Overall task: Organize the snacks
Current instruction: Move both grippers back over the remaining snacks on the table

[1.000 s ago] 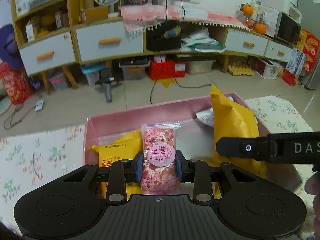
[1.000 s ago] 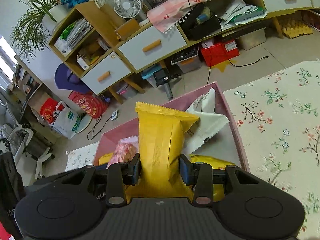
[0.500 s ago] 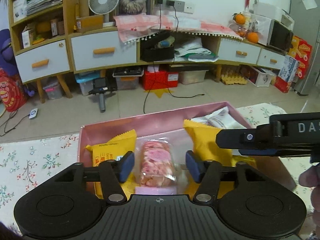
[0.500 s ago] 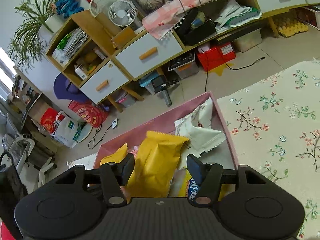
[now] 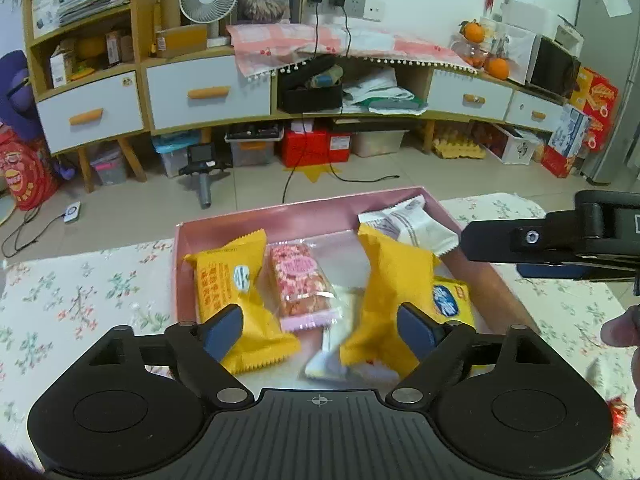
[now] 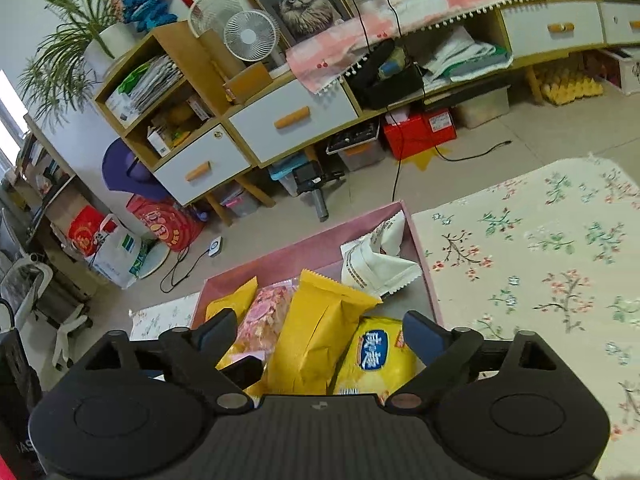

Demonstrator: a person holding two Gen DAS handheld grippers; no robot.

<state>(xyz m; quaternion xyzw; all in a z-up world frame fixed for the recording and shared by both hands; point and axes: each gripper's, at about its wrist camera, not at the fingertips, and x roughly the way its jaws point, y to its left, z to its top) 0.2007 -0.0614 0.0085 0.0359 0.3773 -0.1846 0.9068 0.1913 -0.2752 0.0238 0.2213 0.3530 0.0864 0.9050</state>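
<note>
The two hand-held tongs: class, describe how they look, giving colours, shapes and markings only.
The left tongs are matte black plastic, with a ribbed centre plate bearing a small crosshair mark, a round disc on either side, silver pivot screws, and angular arms tipped with dark blue pads. The right tongs look the same. No cables or sleeves show.

A table draped in a cream floral cloth (image 5: 80,292) carried one thing directly — a shallow pink rectangular cardboard box (image 5: 280,216), set at its far edge, holding wrapped snacks.
</note>
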